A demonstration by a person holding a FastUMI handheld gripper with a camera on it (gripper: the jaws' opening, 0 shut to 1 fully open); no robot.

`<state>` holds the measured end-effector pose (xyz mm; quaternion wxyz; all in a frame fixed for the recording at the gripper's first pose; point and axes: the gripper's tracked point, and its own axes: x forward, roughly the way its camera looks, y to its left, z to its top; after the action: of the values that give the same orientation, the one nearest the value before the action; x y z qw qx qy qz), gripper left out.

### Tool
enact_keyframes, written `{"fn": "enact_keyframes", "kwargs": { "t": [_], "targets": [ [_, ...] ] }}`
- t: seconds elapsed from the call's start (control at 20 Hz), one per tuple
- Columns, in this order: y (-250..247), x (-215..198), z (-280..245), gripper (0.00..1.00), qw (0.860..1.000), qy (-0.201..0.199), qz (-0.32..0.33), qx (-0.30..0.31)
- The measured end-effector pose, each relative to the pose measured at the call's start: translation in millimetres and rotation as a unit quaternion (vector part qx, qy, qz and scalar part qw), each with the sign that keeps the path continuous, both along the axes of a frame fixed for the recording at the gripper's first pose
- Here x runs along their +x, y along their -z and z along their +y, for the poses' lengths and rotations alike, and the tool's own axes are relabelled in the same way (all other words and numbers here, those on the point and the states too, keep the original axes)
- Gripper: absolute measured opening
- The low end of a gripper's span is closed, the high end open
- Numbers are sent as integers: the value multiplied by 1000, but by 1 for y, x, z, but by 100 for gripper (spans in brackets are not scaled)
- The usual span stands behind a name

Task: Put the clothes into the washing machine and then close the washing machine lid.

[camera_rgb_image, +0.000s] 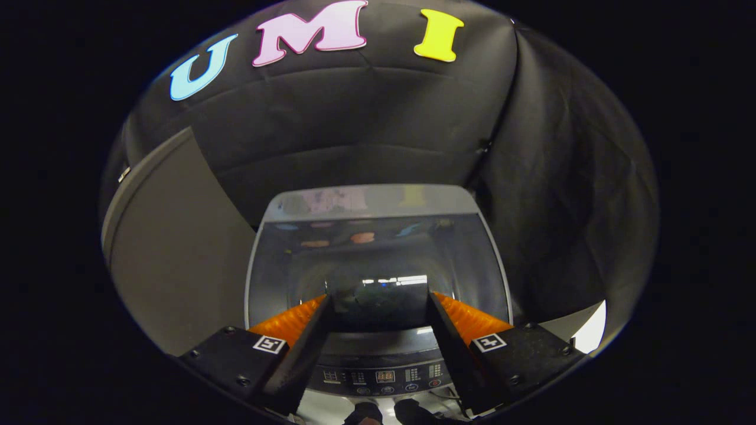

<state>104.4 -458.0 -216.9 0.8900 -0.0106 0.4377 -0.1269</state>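
Note:
A top-loading washing machine stands just ahead of and below me. Its dark glass lid (378, 248) with a grey frame lies flat over the tub and mirrors the booth wall and some lights. The control panel (384, 375) with small displays and buttons runs along the machine's near edge, between the bases of my fingers. My gripper (379, 298) hovers over the near part of the lid and is open, with nothing between the fingers. The fingertips (322, 307) point toward the middle of the glass.
A tall grey panel (171, 248) rises close to the left of the machine. Black cloth walls close in behind and to the right. A white patch (590, 327) shows low on the right. Two dark shoe tips (363, 413) show below the control panel.

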Motion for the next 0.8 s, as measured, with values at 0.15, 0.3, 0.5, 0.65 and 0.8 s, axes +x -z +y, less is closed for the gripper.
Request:
{"fn": "enact_keyframes", "kwargs": {
  "t": [0.15,0.3,0.5,0.65,0.8],
  "targets": [
    [2,-1,0,99,1000,7,4,5],
    [0,-2,-2,99,1000,1,1,-2],
    [-24,8,-2,98,999,-9,-32,-7],
    [-72,9,4,99,996,-19,-86,-13],
    [-118,13,16,99,988,-34,-148,-19]
  ]
}}
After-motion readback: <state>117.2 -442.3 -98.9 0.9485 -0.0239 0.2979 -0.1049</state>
